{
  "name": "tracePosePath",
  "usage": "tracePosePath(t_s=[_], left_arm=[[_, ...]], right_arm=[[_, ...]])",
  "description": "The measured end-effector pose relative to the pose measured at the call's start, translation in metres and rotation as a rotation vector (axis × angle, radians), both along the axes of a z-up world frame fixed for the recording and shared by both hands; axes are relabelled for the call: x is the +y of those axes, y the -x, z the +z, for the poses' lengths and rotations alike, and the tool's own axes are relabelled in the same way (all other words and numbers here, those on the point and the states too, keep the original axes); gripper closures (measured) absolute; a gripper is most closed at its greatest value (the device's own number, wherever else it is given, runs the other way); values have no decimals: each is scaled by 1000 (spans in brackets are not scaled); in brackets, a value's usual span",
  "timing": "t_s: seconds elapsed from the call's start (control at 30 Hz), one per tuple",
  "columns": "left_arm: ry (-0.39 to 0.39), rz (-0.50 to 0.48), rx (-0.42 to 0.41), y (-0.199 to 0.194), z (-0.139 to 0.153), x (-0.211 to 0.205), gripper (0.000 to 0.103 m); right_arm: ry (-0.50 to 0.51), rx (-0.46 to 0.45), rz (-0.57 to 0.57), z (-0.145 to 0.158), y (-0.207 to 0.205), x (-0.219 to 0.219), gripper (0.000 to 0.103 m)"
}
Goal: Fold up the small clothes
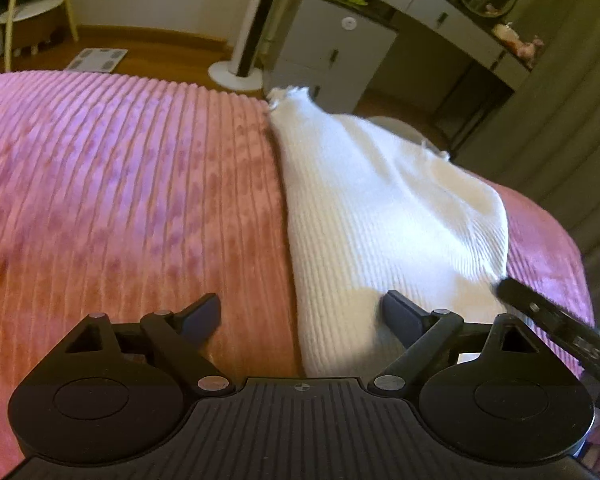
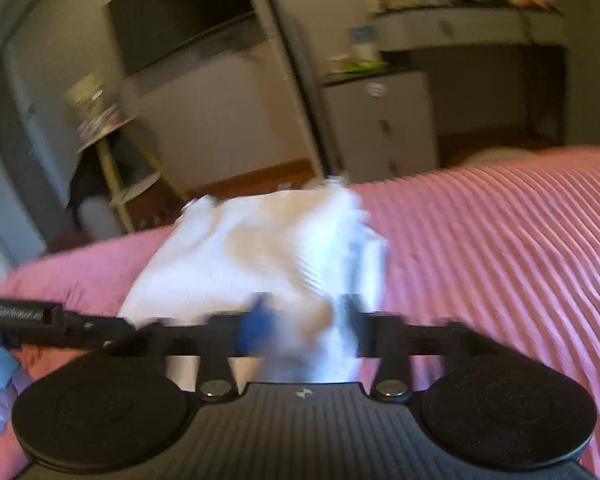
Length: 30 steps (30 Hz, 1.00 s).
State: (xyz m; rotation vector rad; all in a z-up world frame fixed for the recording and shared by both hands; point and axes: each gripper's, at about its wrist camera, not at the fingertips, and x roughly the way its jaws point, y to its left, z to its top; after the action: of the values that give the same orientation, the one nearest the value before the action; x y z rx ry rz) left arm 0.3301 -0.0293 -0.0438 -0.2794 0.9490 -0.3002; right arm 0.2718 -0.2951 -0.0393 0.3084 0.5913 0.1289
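On the pink ribbed bedspread lies a white ribbed knit garment, its long axis running from six o'clock up toward twelve in the left wrist view, narrowing to a ruffled end at the bed's far edge. Beyond stand a white tower fan at twelve and a grey dresser at one (nothing lies across the cloth). The left gripper stands wide apart, gripping nothing. The right gripper, blurred, has its jaws parted over the garment's near edge.
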Motion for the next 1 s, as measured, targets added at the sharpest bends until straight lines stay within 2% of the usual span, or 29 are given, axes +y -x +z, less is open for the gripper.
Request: tracePosePath(t_s=[0.1, 0.17, 0.23, 0.33, 0.37, 0.4, 0.43, 0.47, 0.5, 0.57, 0.63, 0.67, 0.7, 0.77, 0.83, 0.93, 1.0], left_arm=[[65, 1, 25, -7, -5, 6, 11], [123, -6, 53, -14, -12, 5, 11], [142, -20, 60, -19, -16, 1, 10], [142, -63, 42, -22, -20, -10, 10], [148, -77, 42, -25, -22, -13, 10], [152, -83, 41, -28, -24, -16, 11], [153, -81, 45, -32, -26, -18, 17], [162, -80, 50, -35, -27, -19, 26], [176, -83, 50, -36, -27, -21, 29], [155, -104, 19, -33, -22, -25, 36], [117, -126, 0, -32, -21, -28, 34], [118, -113, 13, -33, -23, -28, 28], [127, -94, 31, -36, -25, -27, 27], [146, -72, 49, -37, -24, -26, 40], [120, -71, 29, -32, -15, -28, 52], [53, -82, -29, -16, 5, -34, 57], [29, -88, -60, -5, 18, -33, 57]], right_arm=[[-116, 37, 15, -9, -1, -19, 34], [-231, 75, 50, -19, -12, -28, 30], [-311, 124, 75, -30, -25, -32, 22], [-386, 165, 60, -49, -41, -39, 23], [-406, 161, 57, -52, -44, -41, 24], [-417, 156, 53, -54, -47, -42, 36], [-431, 152, 54, -56, -49, -44, 44], [-438, 157, 55, -57, -51, -44, 48], [-435, 150, 63, -57, -50, -44, 54], [-394, 124, 89, -51, -47, -41, 55], [-398, 133, 83, -53, -47, -41, 47], [-402, 148, 76, -55, -50, -41, 45], [-416, 160, 76, -57, -54, -39, 42], [-405, 170, 58, -55, -59, -31, 44], [-363, 176, 36, -44, -58, -22, 56], [-236, 99, 86, -16, -42, 2, 60], [-202, 79, 101, -1, -36, 15, 60]])
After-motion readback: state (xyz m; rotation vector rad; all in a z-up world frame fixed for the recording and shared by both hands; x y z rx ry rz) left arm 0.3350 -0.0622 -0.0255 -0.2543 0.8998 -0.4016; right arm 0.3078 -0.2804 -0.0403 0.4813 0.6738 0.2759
